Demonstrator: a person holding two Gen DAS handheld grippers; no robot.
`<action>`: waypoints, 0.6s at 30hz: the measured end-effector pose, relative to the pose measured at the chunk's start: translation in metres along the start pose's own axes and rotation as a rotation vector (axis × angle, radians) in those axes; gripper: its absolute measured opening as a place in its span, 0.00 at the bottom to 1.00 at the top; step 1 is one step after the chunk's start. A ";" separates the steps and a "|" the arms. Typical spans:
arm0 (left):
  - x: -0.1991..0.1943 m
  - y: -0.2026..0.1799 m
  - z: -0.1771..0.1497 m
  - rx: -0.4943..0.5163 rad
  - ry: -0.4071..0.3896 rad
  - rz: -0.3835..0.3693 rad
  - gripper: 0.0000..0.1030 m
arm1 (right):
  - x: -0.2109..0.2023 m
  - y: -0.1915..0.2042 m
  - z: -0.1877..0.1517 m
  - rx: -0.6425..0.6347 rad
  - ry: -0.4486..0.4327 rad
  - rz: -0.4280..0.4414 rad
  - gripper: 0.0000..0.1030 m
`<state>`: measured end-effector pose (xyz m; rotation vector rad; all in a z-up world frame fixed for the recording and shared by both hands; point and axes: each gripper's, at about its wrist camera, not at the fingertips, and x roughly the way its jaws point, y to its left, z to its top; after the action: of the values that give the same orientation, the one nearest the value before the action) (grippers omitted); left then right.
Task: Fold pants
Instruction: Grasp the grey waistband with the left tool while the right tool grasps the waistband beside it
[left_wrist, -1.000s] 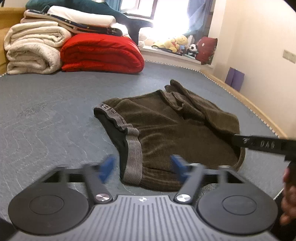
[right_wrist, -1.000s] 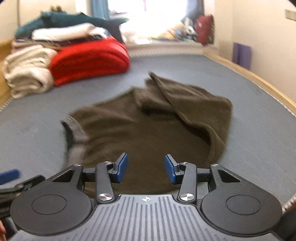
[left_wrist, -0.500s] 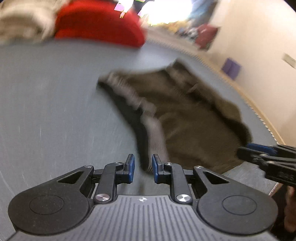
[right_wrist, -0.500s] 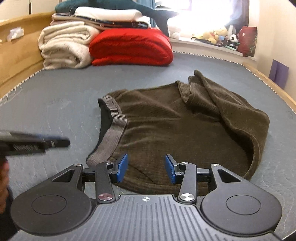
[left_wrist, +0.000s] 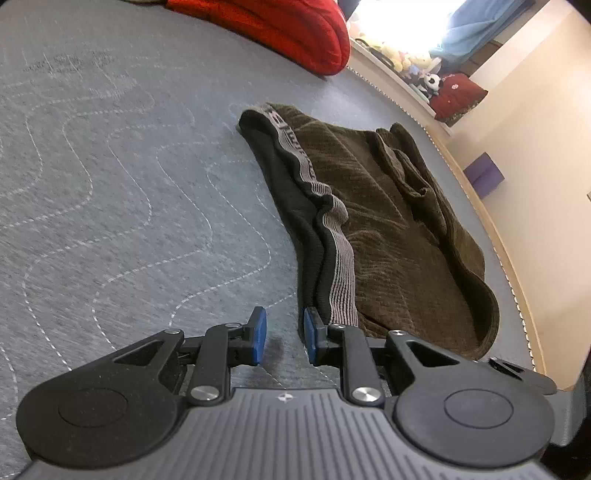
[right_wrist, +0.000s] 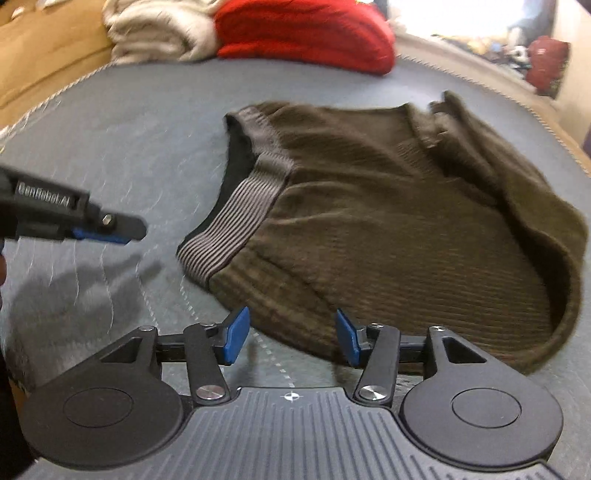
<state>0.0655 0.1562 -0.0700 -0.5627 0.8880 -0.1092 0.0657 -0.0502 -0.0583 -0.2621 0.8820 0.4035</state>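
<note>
In the left wrist view, the dark olive ribbed knit pants (left_wrist: 388, 221) lie crumpled on a grey quilted mattress with wavy white stitching (left_wrist: 110, 184), their grey striped elastic waistband (left_wrist: 341, 258) running from just ahead of the fingers away toward the upper left, so the garment's long edge runs away from the camera while the body of cloth spreads to the right toward the mattress border. Woven lettering shows on the far stretch of the waistband but is too distorted to read. The left gripper (left_wrist: 283, 336) hangs low over the mattress at the near end of the waistband, its blue-padded fingers (left_wrist: 258, 334) set a narrow gap apart with only bare mattress between them; the right-hand pad sits just beside the waistband's dark edge. A folded red quilt (left_wrist: 277, 26) lies at the far end. In the right wrist view, the pants spread across the centre, waistband on the left and bunched legs to the upper right. The right gripper (right_wrist: 291, 339) has its fingers (right_wrist: 236, 334) spreading, the near hem just ahead between them, not pinched. The left gripper enters from the left, its black side reading "GenRobot.AI". A cream folded blanket (right_wrist: 159, 26) sits beside the red quilt.
</note>
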 end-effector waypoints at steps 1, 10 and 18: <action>0.002 0.002 0.000 -0.008 0.005 -0.014 0.23 | 0.005 0.003 0.000 -0.026 0.014 0.001 0.59; 0.042 0.006 0.028 -0.122 0.044 -0.160 0.52 | 0.032 0.029 0.001 -0.244 0.064 -0.031 0.62; 0.118 -0.003 0.060 -0.169 0.115 -0.218 0.54 | 0.036 0.021 0.009 -0.220 0.068 0.029 0.52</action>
<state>0.1860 0.1412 -0.1216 -0.8172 0.9515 -0.2676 0.0828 -0.0194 -0.0828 -0.4681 0.9096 0.5224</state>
